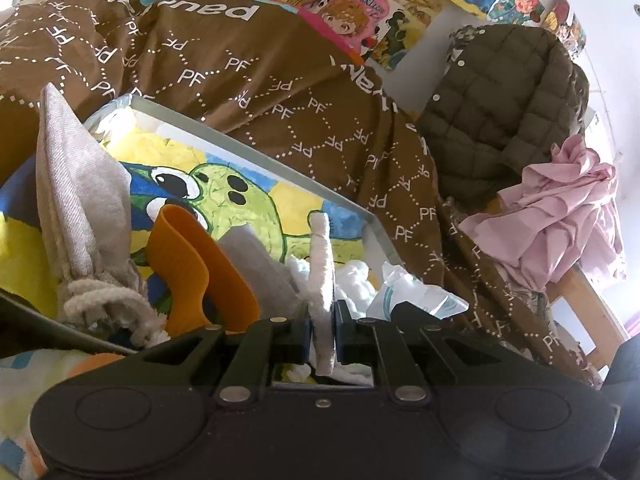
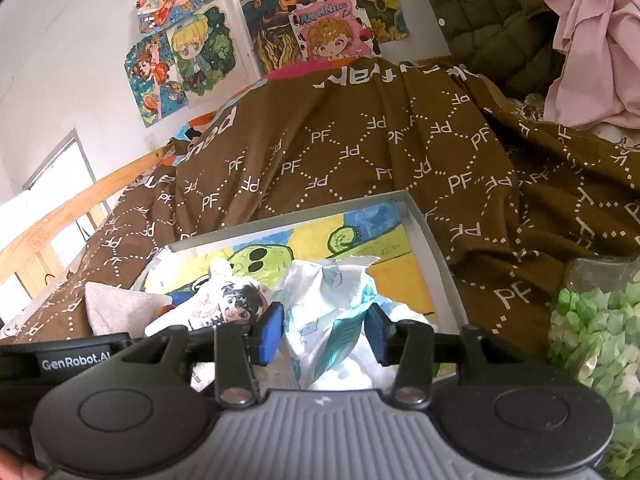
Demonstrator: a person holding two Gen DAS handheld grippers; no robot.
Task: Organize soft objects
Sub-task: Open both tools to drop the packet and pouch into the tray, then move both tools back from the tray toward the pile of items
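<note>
Brown bedding [image 1: 256, 92] printed with white "PF" letters fills the upper half of both views, and we see one grey-rimmed box [image 1: 340, 200] lying on it, its floor covered by a bright cartoon drawing. Against the wall at upper right in the left wrist view we count one olive quilted jacket [image 1: 500, 112] and one crumpled pink cloth [image 1: 560, 216] below it. At the right edge of the right wrist view sits one clear bag of green and white pieces [image 2: 592, 328].

Inside the box, at left in the left wrist view, we count one beige towel [image 1: 76, 192] standing in a peak, one orange sheet [image 1: 196, 276] curled beside it, and one grey cloth [image 1: 256, 264] behind that.

Our left gripper [image 1: 323, 336] has its jaws nearly together, pinching one thin white fluffy pad [image 1: 322, 264] that stands upright on edge at the lower centre, over the near part of the box.

Our right gripper [image 2: 326, 330] has its blue pads spread about halfway, with one crumpled white and teal wrapper [image 2: 332, 304] between them; we cannot tell whether the pads press on it. One small printed cloth with a cartoon face [image 2: 228, 300] lies just left of that gripper.
</note>
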